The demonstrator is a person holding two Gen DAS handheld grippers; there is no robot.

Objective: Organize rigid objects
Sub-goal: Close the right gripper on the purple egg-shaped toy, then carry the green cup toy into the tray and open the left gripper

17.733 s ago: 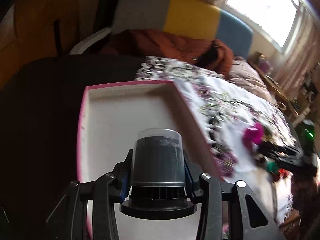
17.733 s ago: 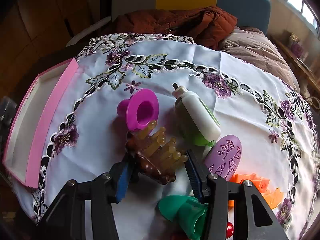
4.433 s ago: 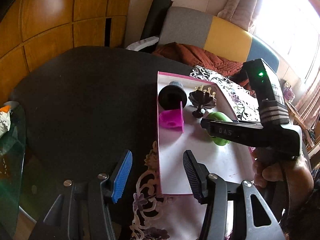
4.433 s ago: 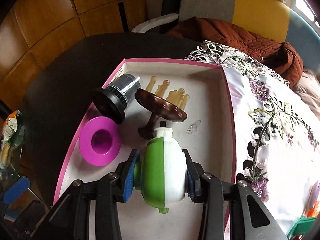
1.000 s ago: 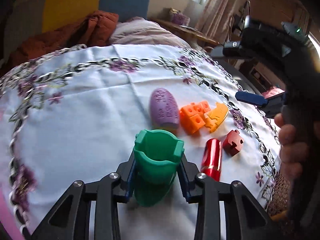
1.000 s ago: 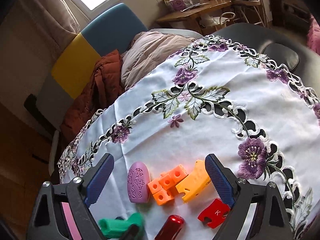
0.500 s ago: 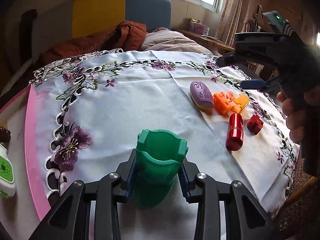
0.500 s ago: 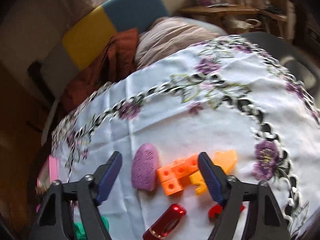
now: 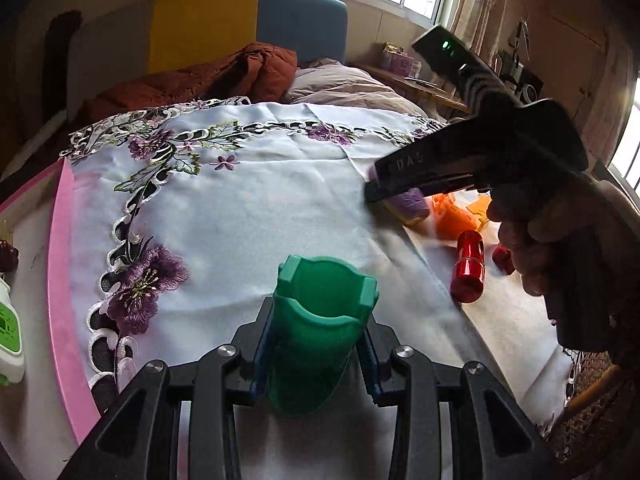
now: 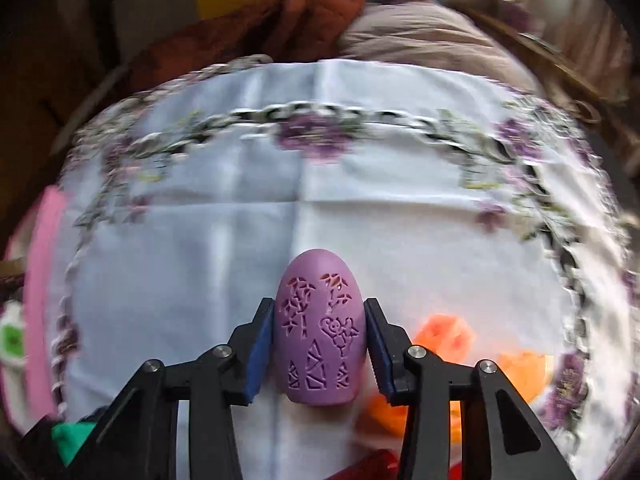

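My left gripper (image 9: 316, 344) is shut on a green plastic cup (image 9: 326, 288), held upright just above the white embroidered tablecloth (image 9: 260, 208). A purple egg-shaped piece with cut-out patterns (image 10: 318, 320) lies on the cloth between the fingers of my right gripper (image 10: 319, 344). Its jaws are closing, and the blue pads (image 10: 262, 344) press against both sides of the piece. In the left wrist view the right gripper (image 9: 376, 188) comes in from the right, held by a hand (image 9: 532, 248), and covers most of the purple piece (image 9: 408, 202).
A pink-rimmed white tray (image 9: 60, 260) sits at the left edge of the cloth, with a green-and-white bottle (image 9: 8, 328) in it. Orange blocks (image 9: 452, 216), a red cylinder (image 9: 467, 266) and a small dark red piece (image 9: 502, 256) lie to the right. Beyond the table are a bed and a rust-coloured blanket.
The right gripper has come down over the purple piece and its wide-open jaws have closed round it. The left gripper swung left with the green cup, then held still.
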